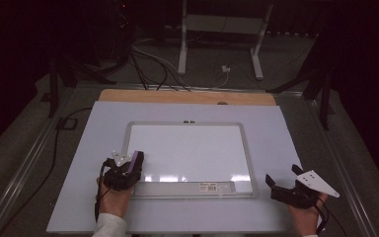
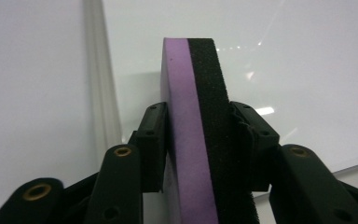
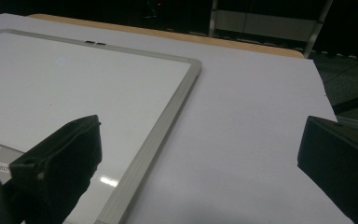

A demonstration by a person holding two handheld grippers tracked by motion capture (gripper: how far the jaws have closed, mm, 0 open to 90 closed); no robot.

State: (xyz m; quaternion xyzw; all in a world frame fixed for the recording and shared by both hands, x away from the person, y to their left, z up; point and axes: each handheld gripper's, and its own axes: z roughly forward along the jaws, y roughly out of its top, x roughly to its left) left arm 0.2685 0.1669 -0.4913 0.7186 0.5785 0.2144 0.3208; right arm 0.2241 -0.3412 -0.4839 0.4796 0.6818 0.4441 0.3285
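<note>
Jaws of the left gripper point(image 1: 127, 167) are clamping a purple-and-black eraser point(image 2: 200, 135) over the whiteboard point(image 1: 192, 148), while the right gripper point(image 1: 282, 180) is gaping wide beside it.

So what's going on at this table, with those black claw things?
A person holds a gripper in each hand. The left gripper is shut on a purple-and-black eraser, held on edge over the left part of a whiteboard whose surface looks clean. The right gripper is open, holding nothing, just right of the board's frame.

High view overhead, facing forward-down; claw views low, close; all share whiteboard point(image 1: 190, 150).
</note>
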